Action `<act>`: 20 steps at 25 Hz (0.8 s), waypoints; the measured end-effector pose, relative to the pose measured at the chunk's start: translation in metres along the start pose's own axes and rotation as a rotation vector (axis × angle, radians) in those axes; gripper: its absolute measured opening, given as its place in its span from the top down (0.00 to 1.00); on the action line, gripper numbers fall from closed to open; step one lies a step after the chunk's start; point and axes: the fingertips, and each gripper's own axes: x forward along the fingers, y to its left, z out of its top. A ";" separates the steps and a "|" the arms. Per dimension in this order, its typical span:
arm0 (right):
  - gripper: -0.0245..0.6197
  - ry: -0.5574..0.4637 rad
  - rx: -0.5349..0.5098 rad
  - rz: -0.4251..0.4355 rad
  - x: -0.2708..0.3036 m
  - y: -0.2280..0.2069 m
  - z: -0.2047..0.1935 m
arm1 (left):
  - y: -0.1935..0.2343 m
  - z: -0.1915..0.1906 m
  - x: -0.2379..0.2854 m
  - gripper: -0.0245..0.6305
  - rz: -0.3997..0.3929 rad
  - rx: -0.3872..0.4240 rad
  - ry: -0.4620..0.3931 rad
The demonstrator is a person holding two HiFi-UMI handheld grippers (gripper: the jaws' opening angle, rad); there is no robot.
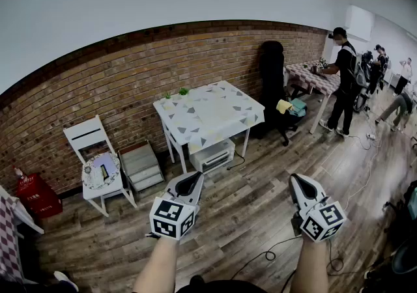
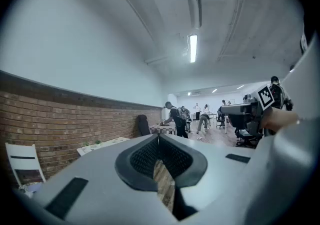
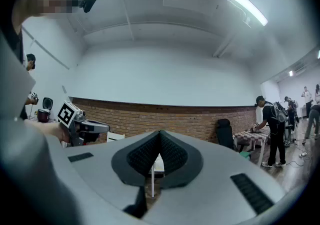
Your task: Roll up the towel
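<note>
Towel: place cannot be told in any view. Left gripper (image 1: pixel 194 178) and right gripper (image 1: pixel 296 181): near, level above the wood floor (image 1: pixel 247 207), jaws pressed together, nothing between them. Beyond: white table (image 1: pixel 247 142) under a patterned cloth (image 1: pixel 208 112), against the brick wall (image 1: pixel 130 83). Far right: a standing person (image 1: pixel 342 83).

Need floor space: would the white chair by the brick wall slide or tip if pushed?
The white chair looks slim-framed, so probably light and slides easily. Pushed high on its back, it may tip. The round item on its seat could slip off.
</note>
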 end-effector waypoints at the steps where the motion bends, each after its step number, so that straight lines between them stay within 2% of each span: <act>1: 0.94 0.002 -0.002 0.001 0.000 0.001 -0.001 | -0.001 0.001 0.000 0.93 -0.001 0.002 -0.001; 12: 0.94 0.015 -0.017 -0.009 -0.013 0.004 -0.001 | -0.015 -0.004 0.000 0.93 -0.016 0.007 0.012; 20: 0.94 0.021 -0.034 -0.004 -0.018 0.004 -0.004 | -0.021 -0.007 -0.002 0.93 0.002 -0.015 0.021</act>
